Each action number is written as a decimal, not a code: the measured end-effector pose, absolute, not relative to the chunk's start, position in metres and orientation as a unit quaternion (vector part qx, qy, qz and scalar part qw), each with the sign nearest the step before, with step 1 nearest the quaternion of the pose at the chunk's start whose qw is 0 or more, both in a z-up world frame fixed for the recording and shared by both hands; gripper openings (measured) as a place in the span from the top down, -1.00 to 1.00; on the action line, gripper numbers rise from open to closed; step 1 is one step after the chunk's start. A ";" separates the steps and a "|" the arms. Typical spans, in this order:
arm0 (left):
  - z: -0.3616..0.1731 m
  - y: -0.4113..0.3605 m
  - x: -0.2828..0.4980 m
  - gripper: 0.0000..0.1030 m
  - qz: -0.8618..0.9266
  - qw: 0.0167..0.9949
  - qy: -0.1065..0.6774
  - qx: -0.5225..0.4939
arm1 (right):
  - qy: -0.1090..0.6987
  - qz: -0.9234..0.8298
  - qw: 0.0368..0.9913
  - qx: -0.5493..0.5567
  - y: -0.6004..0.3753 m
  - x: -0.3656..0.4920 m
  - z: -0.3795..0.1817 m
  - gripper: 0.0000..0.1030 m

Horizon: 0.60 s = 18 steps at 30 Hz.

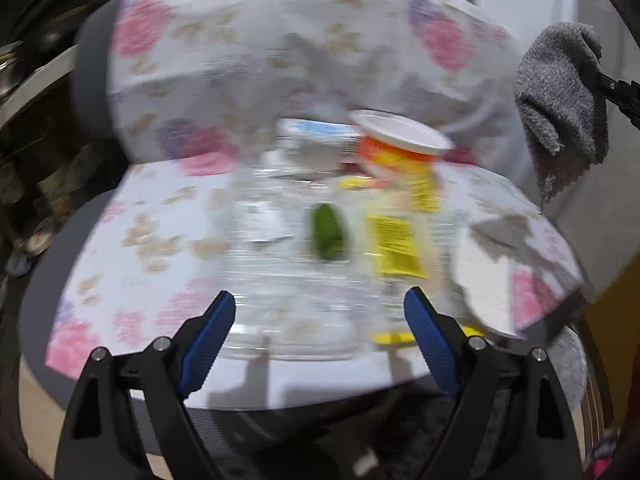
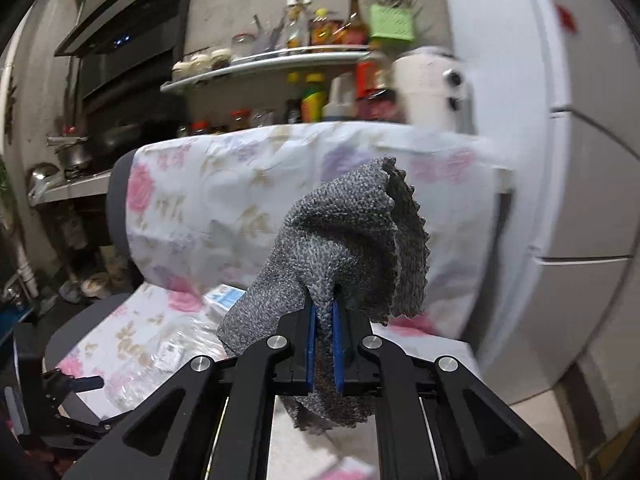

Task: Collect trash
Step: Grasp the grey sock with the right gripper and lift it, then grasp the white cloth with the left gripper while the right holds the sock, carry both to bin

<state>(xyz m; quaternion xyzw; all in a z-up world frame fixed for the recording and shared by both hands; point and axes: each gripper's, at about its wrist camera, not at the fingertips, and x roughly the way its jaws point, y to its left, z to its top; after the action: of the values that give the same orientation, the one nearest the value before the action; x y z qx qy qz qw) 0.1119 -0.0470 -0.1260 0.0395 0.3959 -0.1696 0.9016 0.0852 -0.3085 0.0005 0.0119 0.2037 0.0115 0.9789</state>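
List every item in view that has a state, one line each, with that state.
left gripper: open, empty, above the chair seat.
right gripper: shut on the grey cloth.
grey cloth: clamped, bunched, lifted off the chair.
clear plastic bag: crumpled, lying on the seat.
orange cup: tilted, white lid on.
yellow wrapper: lying flat beside the bag.
floral cover: draped over the chair.

A chair draped in a floral cloth (image 1: 152, 240) carries the litter: a clear plastic bag (image 1: 288, 280), an orange cup with a white lid (image 1: 400, 140), a yellow-labelled wrapper (image 1: 394, 246), and a white-and-blue packet (image 1: 316, 140) at the back.
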 end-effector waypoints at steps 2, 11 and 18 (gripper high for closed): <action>-0.128 -0.068 0.104 -0.63 -0.207 0.895 0.391 0.049 | 0.210 -0.004 0.978 0.008 -0.317 0.065 -0.004 0.86; -0.141 -0.157 0.083 -0.53 -0.298 0.861 0.393 0.122 | 0.248 -0.036 0.965 0.078 -0.366 0.016 -0.050 0.86; -0.158 -0.185 0.099 -0.56 -0.284 0.852 0.412 0.154 | 0.229 -0.047 0.967 0.097 -0.389 0.023 -0.048 0.86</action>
<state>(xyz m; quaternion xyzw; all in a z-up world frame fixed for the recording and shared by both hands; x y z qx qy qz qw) 0.0988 -0.1845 -0.1583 0.1544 0.4122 -0.2843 0.8517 0.0232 -0.3891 -0.0480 0.0969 0.2293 -0.0473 0.9674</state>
